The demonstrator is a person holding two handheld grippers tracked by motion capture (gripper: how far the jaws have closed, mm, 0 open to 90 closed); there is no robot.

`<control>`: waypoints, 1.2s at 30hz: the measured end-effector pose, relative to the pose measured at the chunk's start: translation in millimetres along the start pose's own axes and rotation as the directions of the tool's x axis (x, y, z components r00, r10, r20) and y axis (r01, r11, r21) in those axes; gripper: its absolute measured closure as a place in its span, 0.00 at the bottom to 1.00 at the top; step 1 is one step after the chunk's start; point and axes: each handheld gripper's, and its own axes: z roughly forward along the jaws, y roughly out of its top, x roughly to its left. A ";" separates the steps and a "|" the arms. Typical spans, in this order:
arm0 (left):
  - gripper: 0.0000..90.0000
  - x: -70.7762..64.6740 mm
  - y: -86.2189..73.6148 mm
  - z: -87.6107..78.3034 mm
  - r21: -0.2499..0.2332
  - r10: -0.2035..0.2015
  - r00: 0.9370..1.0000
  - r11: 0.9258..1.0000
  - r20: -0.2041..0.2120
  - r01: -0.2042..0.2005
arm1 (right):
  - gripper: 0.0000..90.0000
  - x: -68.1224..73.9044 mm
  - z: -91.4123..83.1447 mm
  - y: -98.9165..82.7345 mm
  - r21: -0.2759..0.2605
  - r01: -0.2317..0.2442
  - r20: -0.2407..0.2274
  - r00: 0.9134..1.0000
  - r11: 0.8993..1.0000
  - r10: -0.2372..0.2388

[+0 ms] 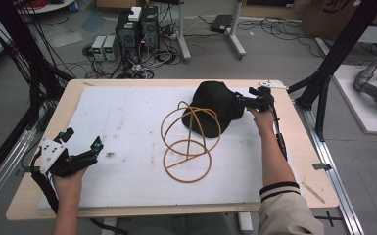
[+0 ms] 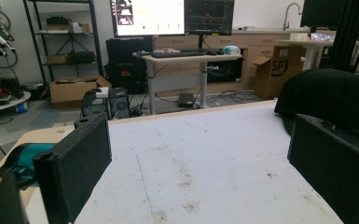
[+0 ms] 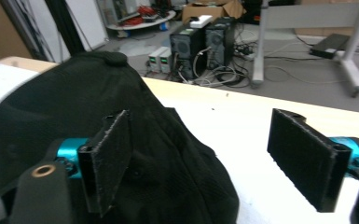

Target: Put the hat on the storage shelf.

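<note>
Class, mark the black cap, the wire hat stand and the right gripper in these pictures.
black cap (image 1: 215, 100): high view, on its crown.
wire hat stand (image 1: 188, 168): high view, on its base ring.
right gripper (image 1: 241, 100): high view, between its jaw tips at the cap's edge.

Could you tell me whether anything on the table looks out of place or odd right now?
The white mat carries dark smudges and scuffs, clearest near its left middle. The black cap sits partly behind the tan wire stand rather than on it. Nothing looks spilled or broken.
</note>
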 end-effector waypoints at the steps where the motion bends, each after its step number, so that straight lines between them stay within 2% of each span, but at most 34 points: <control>1: 0.07 0.1 -0.1 0.1 0.000 0.000 1.000 1.000 0.000 0.000 | 0.26 -0.4 0.7 -0.8 0.002 -0.005 0.002 1.000 1.000 0.005; 3: 0.07 0.2 -0.1 0.2 0.000 -0.001 1.000 1.000 0.000 0.001 | 0.26 -1.2 2.2 -2.2 0.003 -0.014 0.004 1.000 1.000 0.014; 6: 0.07 0.1 -0.1 0.5 0.004 0.004 1.000 1.000 0.004 -0.004 | 0.26 -0.8 5.0 -4.0 0.010 -0.002 0.004 1.000 1.000 0.002; 15: 0.07 -2.0 -0.4 2.2 0.008 0.008 1.000 1.000 0.010 -0.009 | 0.28 -5.5 11.1 -11.5 0.037 -0.030 0.004 1.000 0.999 0.030; 20: 0.07 -1.9 -0.5 2.3 0.005 0.006 1.000 1.000 0.009 -0.006 | 0.37 -3.3 14.9 -14.7 0.067 -0.009 -0.007 1.000 0.998 0.009; 25: 0.07 -0.9 -0.3 1.7 0.005 0.005 1.000 1.000 0.008 -0.005 | 0.42 -2.6 17.2 -16.2 0.082 0.008 -0.016 1.000 0.997 -0.007; 29: 0.07 0.2 -0.4 0.9 0.005 0.002 1.000 1.000 0.004 -0.002 | 0.44 -2.8 15.4 -14.4 0.095 0.040 -0.045 0.998 0.995 -0.035; 32: 0.07 0.2 -0.1 0.8 0.000 -0.003 1.000 1.000 0.004 0.003 | 0.45 -6.7 13.2 -13.4 0.103 0.057 -0.085 0.995 0.993 -0.048; 36: 0.07 -1.0 -0.3 1.9 0.001 -0.001 1.000 1.000 0.007 0.001 | 0.45 -9.4 12.2 -15.0 0.124 0.047 -0.104 0.994 0.991 -0.034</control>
